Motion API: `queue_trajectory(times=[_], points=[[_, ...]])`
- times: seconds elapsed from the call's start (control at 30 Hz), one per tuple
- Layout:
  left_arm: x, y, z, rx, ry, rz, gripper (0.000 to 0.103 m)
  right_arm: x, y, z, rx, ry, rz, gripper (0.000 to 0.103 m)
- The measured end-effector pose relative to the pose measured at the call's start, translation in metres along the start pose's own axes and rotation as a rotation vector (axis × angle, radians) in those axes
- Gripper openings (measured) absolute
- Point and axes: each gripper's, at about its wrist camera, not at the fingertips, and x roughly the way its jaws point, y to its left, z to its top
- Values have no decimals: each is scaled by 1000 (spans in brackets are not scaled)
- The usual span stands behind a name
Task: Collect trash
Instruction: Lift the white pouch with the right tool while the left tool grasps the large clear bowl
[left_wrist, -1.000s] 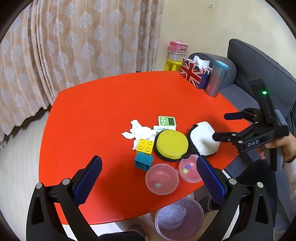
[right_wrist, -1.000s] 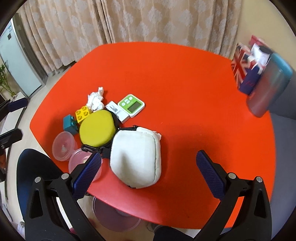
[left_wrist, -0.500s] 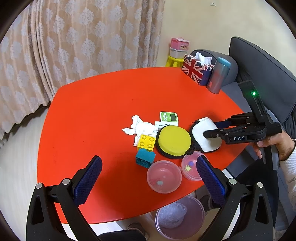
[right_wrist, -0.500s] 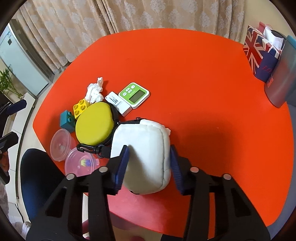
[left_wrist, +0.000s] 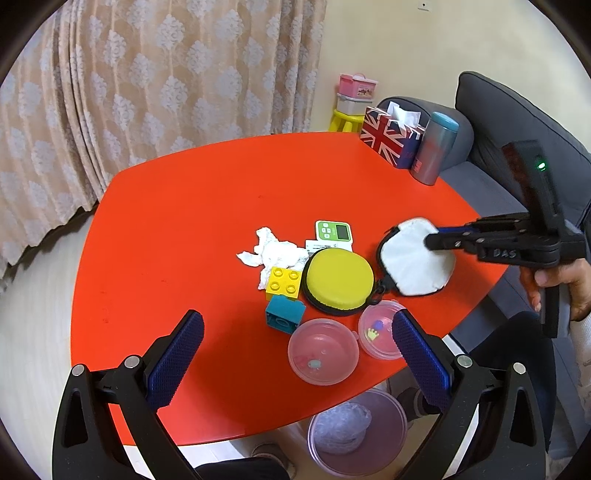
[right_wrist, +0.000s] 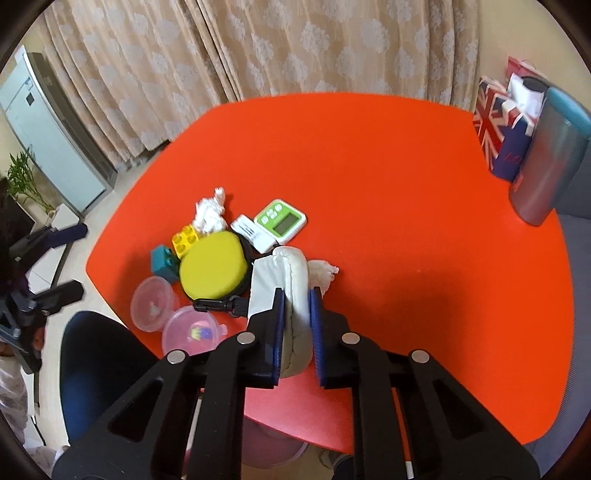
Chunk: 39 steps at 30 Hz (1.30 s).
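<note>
Home living room, patterned curtains (left_wrist: 147, 92), grey sofa (left_wrist: 517, 122), red table (left_wrist: 207, 206)

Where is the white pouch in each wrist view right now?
Left wrist view: the white pouch is right of centre, tilted up off the table, pinched by the right gripper.
Right wrist view: it stands on edge at lower centre, clamped between the blue pads.
Shared landmark: the yellow round case lies directly beside it.

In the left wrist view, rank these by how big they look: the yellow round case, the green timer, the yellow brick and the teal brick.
Largest to smallest:
1. yellow round case
2. green timer
3. yellow brick and teal brick, too alike to rank; the teal one sits nearer the camera.
</note>
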Motion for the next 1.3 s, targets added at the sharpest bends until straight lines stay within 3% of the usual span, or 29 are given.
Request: queue_trajectory(times=[0.3,0.77,1.2,1.23,1.3], points=[[11,-3,-6,16,29,0,98,-32,2,8,13,-84,-50,13],[56,-8,-18,88,201,-27,98,-38,4,9,7,-82,-67,13],[83,-5,-21,90,239,-50,97,-35,0,8,15,-73,-64,13],[83,-6,-21,87,234,-55,95,-35,0,8,15,-73,-65,13],[84,-6,-21,86,233,-67,82,-34,-1,8,17,-71,-65,13]])
